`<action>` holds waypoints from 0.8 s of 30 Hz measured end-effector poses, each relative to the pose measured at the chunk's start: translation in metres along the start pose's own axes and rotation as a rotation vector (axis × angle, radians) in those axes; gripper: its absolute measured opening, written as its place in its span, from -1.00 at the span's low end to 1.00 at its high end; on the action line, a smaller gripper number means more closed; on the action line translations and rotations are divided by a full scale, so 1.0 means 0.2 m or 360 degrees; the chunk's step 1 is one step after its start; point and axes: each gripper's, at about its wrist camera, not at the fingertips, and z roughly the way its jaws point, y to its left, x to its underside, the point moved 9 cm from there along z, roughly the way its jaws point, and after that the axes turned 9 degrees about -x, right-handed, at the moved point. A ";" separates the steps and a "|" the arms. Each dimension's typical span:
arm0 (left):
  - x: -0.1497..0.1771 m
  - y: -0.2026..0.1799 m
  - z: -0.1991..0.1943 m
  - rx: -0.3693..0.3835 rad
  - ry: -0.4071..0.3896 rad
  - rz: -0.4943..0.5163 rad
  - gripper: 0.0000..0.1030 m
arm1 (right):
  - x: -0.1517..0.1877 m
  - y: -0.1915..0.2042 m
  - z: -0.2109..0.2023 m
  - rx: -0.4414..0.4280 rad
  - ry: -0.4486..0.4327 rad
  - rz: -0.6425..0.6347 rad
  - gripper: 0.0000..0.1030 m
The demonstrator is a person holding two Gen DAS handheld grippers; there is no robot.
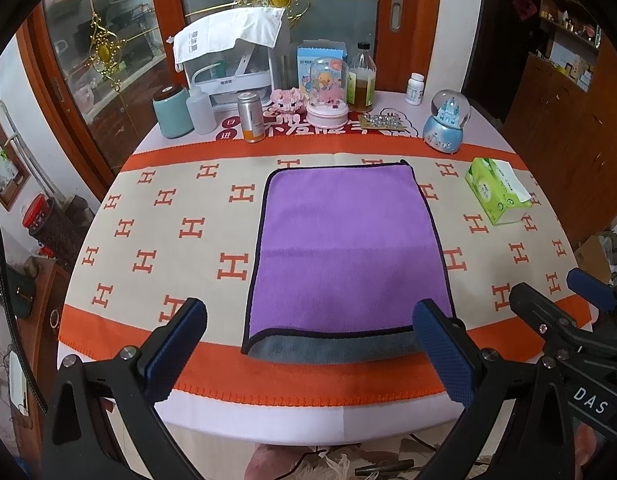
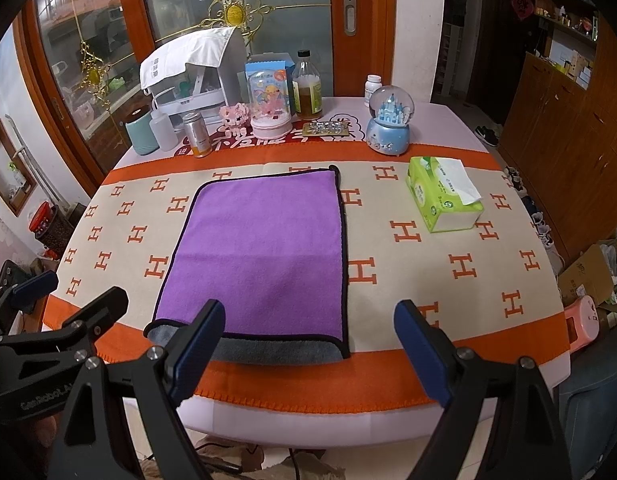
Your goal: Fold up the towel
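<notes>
A round table [image 1: 108, 380] is seen in front of glazed wooden doors with gold ornaments, and it is covered by a beige cloth [image 1: 168, 240] with orange H letters and an orange border. The purple towel [image 1: 348, 248] is laid flat near the middle of that cloth, already folded over once, so that a grey layer [image 1: 332, 346] is exposed along its near edge under the purple one. A dark trim is seen round its sides. In the right wrist view the same towel [image 2: 264, 248] is shown with its grey near-left corner [image 2: 160, 330] slightly curled.

The left gripper [image 1: 308, 352] is held above the near edge of the table, its blue-padded fingers [image 1: 176, 344] spread wide apart with nothing between them; its right finger overlaps the towel's near-right corner in the picture, though contact cannot be told. The right gripper [image 2: 308, 356] is likewise released, its fingers [image 2: 420, 348] set wide and nothing grasped, and it is held over the near border beside the towel's near edge. Each gripper is seen at the edge of the other's view.

A green tissue pack [image 2: 442, 196] lies to the right of the towel, well apart from it. Along the far side are ranged a blue snow globe [image 2: 388, 124], a pink duck dome [image 2: 270, 104], a bottle of amber liquid [image 2: 306, 88], a silver can [image 2: 196, 134] and a teal canister [image 2: 139, 132].
</notes>
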 end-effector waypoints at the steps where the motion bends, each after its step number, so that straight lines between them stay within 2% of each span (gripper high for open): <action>1: 0.00 0.00 0.00 0.0000 0.0004 -0.0001 0.99 | 0.00 0.00 0.00 0.0001 -0.0002 -0.0004 0.69; 16: 0.04 0.02 0.01 -0.0012 0.0048 -0.0001 0.99 | 0.03 0.06 -0.03 -0.0009 -0.0006 -0.0027 0.69; 24: 0.04 0.01 -0.01 -0.0025 0.0018 -0.0002 0.99 | 0.03 0.06 -0.03 -0.0006 -0.0013 -0.0038 0.69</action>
